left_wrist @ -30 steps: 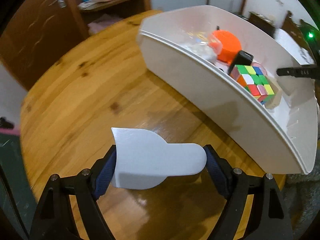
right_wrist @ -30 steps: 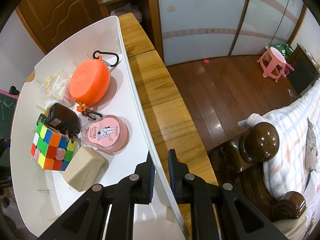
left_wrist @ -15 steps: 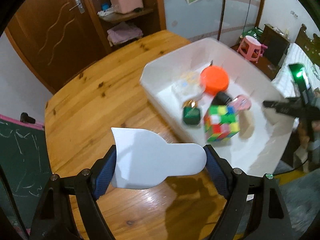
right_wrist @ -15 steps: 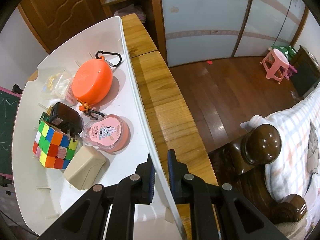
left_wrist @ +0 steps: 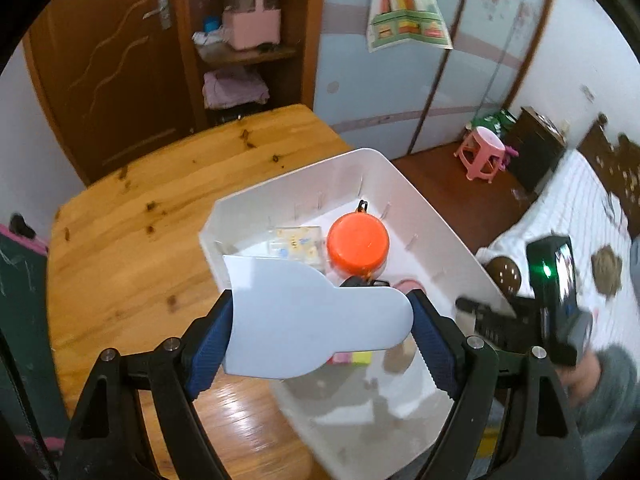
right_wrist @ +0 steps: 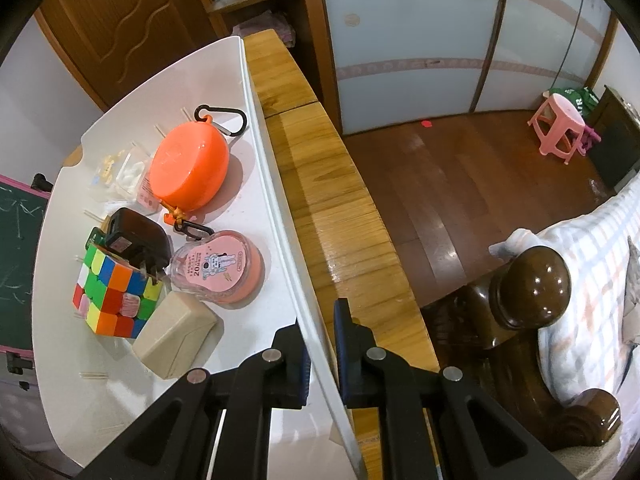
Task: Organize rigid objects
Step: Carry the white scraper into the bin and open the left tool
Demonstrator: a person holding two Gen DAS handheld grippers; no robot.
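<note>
Wooden table (left_wrist: 132, 240), white bin (right_wrist: 256, 148), pink stool (right_wrist: 560, 128)

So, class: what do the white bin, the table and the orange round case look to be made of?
White bin: thin plastic, probably; smooth, glossy, moulded wall.
Table: varnished wood; grain, knots, shiny glare.
Orange round case: matte plastic or silicone, unclear; soft even sheen.

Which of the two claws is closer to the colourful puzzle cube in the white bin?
Probably the right. The right claw is clamped on the white bin wall, with the cube just inside. The left claw holds a white plastic piece raised above the bin.
</note>
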